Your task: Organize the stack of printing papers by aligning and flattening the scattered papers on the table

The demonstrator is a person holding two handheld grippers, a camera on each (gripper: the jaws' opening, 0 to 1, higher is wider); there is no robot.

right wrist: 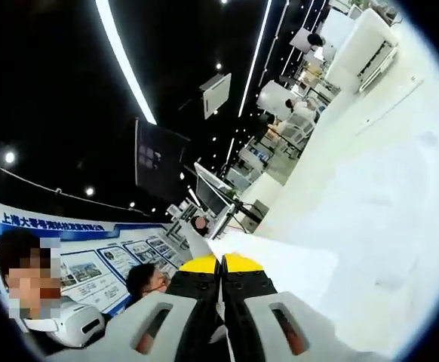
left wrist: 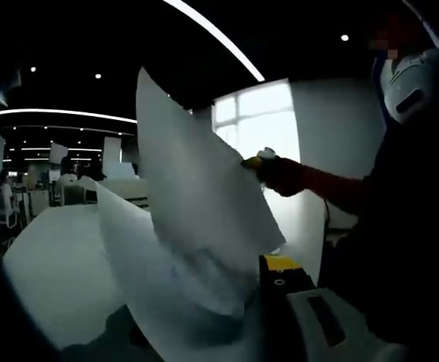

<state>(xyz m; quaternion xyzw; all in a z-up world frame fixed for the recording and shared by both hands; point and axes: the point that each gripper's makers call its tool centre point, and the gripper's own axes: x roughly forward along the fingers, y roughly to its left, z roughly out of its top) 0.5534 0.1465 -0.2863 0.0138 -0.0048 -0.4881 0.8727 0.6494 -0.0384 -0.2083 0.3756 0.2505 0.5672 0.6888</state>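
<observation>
Papers lifted, pinched between both hand-held grippers

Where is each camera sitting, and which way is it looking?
Left gripper view: rides the left gripper, facing the lifted sheets of paper above the white table; the person's red-gloved hand and dark sleeve show.
Right gripper view: rides the right gripper, rolled sideways, facing the room and ceiling lights; its jaws pinch a paper.
Shared: the papers and table.

Lifted papers — motion-blurred — hide the left tool's left jaw.
</observation>
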